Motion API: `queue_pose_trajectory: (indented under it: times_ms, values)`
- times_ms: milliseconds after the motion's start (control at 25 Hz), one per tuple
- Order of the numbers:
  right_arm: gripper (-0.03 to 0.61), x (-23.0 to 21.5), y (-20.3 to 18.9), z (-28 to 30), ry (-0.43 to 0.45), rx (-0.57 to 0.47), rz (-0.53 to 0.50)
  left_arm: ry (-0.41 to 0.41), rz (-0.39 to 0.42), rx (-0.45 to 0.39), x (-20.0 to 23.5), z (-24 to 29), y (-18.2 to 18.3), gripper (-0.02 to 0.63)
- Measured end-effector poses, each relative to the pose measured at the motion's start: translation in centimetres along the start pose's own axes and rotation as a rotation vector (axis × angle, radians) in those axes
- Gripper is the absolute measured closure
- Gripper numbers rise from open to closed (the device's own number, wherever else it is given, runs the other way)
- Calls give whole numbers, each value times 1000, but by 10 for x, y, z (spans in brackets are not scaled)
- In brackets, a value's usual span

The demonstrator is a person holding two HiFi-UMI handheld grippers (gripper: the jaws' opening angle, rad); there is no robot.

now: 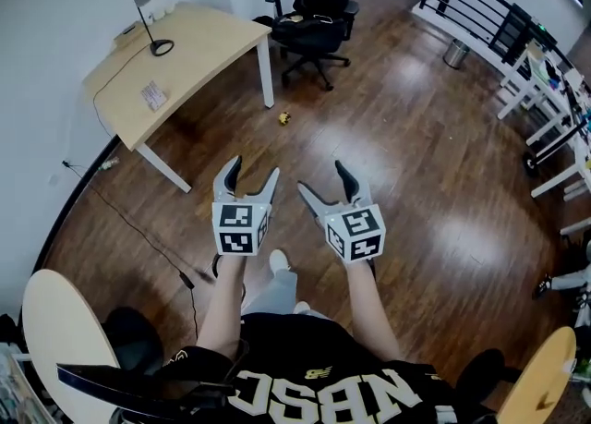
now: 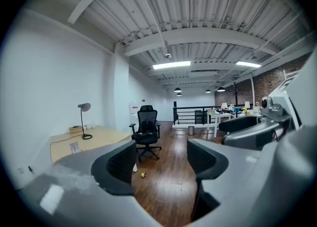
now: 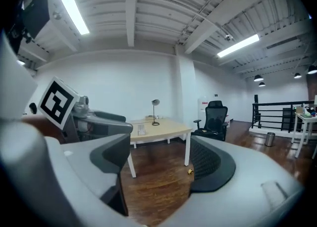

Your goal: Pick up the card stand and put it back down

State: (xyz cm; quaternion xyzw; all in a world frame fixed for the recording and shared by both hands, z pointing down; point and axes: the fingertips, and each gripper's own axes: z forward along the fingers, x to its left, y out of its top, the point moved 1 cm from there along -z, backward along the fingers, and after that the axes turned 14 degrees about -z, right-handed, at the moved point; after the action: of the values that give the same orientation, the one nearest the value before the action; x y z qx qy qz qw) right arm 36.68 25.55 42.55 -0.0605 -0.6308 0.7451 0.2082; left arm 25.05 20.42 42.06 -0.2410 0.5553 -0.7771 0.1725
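Sitting on desk, card stand well apart from hand-held grippers.

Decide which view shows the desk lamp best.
The left gripper view: the desk lamp stands side-on, head, stem and base distinct against the wall. The head view foreshortens it from above; the right gripper view shows it small.

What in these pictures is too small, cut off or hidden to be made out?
Small yellow object on the brown wooden floor: too small in all three views to identify.
White printed item on the light wooden table: too small in every view; its print is unreadable, and what it is stays unclear.
Pale round board: cut off by the head view's lower left edge.
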Motion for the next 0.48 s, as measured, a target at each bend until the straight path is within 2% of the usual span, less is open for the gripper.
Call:
queue_pose_trajectory:
  times_ms: [360,480]
  values:
    - [206,-13,44,137,112,-9,-104,65,-80,-76,97,72,47,288]
    - [212,-6,61,188,176,-15,-125,109,-105,-104,138,88,66,288]
